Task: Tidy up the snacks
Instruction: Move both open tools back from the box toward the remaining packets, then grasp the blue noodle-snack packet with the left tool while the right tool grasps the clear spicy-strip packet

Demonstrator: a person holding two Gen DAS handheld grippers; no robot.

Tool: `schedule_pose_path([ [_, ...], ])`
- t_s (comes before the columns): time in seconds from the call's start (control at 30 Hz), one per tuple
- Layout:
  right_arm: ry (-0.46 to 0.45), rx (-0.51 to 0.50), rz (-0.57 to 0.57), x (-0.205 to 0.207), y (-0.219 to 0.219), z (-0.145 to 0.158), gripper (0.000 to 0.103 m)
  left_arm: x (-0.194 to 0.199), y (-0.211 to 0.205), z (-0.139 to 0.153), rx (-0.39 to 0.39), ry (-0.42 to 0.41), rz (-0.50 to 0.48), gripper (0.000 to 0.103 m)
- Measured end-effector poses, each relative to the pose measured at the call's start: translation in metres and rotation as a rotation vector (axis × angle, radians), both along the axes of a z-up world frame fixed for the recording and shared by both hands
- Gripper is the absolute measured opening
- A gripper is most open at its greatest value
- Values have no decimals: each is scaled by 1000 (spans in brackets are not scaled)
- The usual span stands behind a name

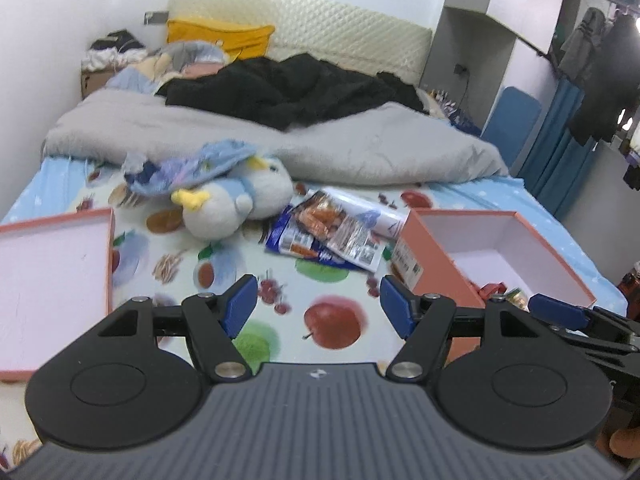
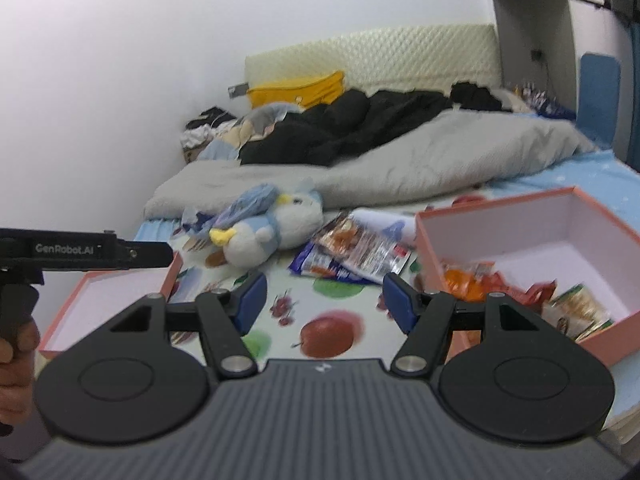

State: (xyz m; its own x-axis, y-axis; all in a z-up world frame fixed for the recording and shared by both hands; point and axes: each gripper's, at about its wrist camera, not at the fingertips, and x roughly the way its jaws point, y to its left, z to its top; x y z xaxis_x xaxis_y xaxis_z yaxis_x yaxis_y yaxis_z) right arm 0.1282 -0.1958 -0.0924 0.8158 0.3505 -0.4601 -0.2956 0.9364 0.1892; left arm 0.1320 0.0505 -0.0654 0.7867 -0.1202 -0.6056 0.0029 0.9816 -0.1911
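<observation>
A small heap of snack packets [image 1: 332, 232] [image 2: 356, 254] lies on the fruit-print bed sheet, beside a white and blue plush penguin [image 1: 236, 200] [image 2: 264, 228]. To its right stands an open pink box [image 1: 440, 256] [image 2: 520, 216] with several snack packs [image 2: 520, 292] in its near corner. My left gripper [image 1: 318, 306] hovers open over the sheet in front of the heap, nothing between its blue pads. My right gripper [image 2: 322, 302] is open too, near the box's left wall, and holds nothing. In the right wrist view the left gripper's black body [image 2: 80, 254] shows at the left edge, in a person's hand [image 2: 16, 360].
The pink box lid [image 1: 52, 280] [image 2: 116, 300] lies upturned at the left. A grey duvet [image 1: 320, 136] and black clothing [image 1: 288, 88] cover the far half of the bed. A white wall runs along the left, and blue curtains [image 1: 560, 152] hang at the right.
</observation>
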Motion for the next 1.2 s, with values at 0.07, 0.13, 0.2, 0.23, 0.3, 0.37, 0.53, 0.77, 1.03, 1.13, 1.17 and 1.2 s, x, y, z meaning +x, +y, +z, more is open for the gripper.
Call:
schedule_pose_path([
  [0.07,12,-6,10,4,5,-4,66,6,2,-8,-4,21,-1,73],
  [0.13,21,-13,16,10,10,-6,66,14,4,-13,-10,36,2,72],
  [0.2,28,-14,16,16,12,-8,66,25,7,-17,-20,46,4,72],
  [0.23,32,-16,17,19,13,-9,66,31,7,-19,-20,51,6,72],
  [0.3,39,-24,22,27,17,-12,66,43,9,-22,-17,60,5,72],
  [0.37,49,-29,30,36,21,-15,66,56,10,-27,-14,70,2,73],
  [0.53,82,-41,48,64,29,-27,66,89,14,-42,-6,102,1,72],
  [0.77,126,-65,91,109,41,-49,66,140,23,-75,-19,159,11,72],
  [1.03,160,-142,104,170,57,-81,66,204,38,-125,-65,206,2,72],
  [1.13,161,-179,101,196,62,-95,66,232,43,-143,-83,225,-15,72],
  [1.17,164,-192,102,206,62,-100,66,241,44,-148,-81,228,-20,72],
  [1.2,166,-203,102,215,63,-104,66,251,45,-154,-78,227,-24,72],
])
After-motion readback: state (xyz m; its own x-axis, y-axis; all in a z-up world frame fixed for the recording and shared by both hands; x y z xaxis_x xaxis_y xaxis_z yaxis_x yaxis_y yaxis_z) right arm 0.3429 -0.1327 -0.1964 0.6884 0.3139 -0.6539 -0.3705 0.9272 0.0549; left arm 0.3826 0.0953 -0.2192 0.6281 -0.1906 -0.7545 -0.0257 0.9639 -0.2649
